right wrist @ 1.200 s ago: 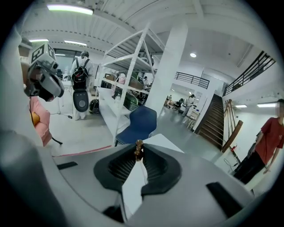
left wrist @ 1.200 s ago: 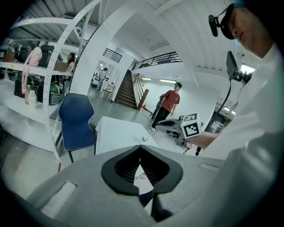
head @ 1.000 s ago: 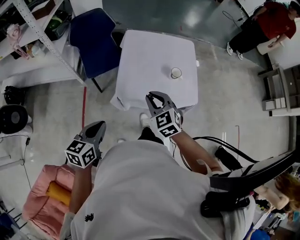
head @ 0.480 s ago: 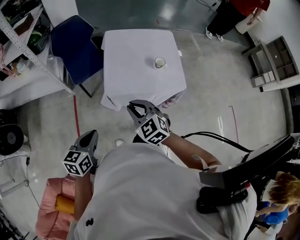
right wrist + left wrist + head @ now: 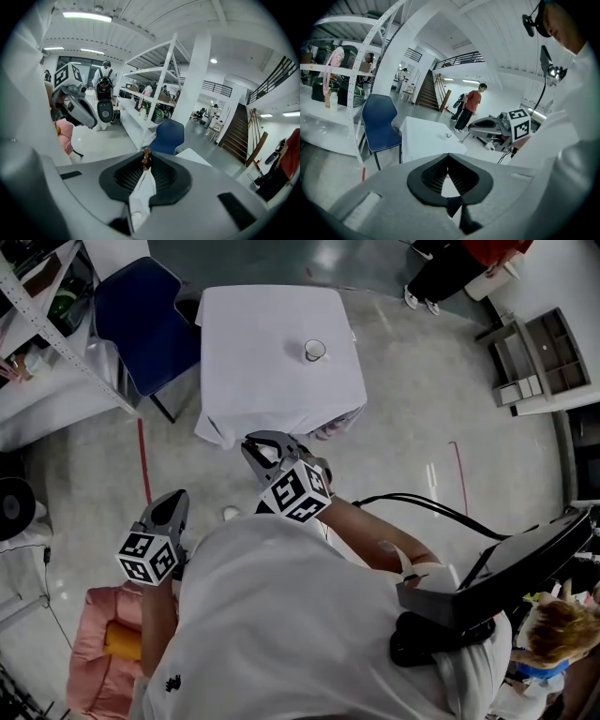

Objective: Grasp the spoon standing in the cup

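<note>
Your right gripper (image 5: 258,443) hangs over the floor just short of the table's (image 5: 253,362) near edge. Its jaw tips are pinched together. A tiny brown speck sits at them, too small to tell what it is. Your left gripper (image 5: 172,502) is lower, at your side, clenched on nothing. The cup (image 5: 315,351) stands on the table's far right part, well apart from both grippers. The spoon in it is too small to make out.
</note>
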A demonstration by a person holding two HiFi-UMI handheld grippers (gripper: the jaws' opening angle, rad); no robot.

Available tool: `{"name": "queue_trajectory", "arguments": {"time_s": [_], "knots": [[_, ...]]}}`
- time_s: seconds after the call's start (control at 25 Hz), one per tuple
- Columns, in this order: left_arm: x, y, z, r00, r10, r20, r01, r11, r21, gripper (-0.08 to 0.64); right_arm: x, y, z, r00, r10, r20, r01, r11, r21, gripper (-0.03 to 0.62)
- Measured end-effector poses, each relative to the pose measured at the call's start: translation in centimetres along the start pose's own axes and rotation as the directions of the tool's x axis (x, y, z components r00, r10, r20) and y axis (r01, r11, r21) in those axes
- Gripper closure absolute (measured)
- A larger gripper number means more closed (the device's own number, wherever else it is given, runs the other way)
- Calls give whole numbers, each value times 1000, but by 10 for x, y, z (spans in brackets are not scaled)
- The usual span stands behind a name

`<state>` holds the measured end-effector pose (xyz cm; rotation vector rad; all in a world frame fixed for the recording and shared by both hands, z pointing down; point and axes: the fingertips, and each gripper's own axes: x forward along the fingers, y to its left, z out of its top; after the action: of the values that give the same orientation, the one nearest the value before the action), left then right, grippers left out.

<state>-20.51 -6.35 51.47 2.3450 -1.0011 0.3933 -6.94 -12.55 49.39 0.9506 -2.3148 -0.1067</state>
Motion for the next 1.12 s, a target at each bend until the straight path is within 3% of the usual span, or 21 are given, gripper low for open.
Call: {"name": "queue_trajectory", "arguments": {"time_s": [0.48, 1.12], "knots": [[-20, 8, 2, 998, 55, 32, -54, 998, -20, 549, 7, 12, 16, 999, 48, 18, -47, 999, -26, 538], [-7, 16, -6, 1000, 31, -4, -31, 999, -37, 549, 15, 12, 3, 999, 47, 1, -47, 999, 4, 538]]}}
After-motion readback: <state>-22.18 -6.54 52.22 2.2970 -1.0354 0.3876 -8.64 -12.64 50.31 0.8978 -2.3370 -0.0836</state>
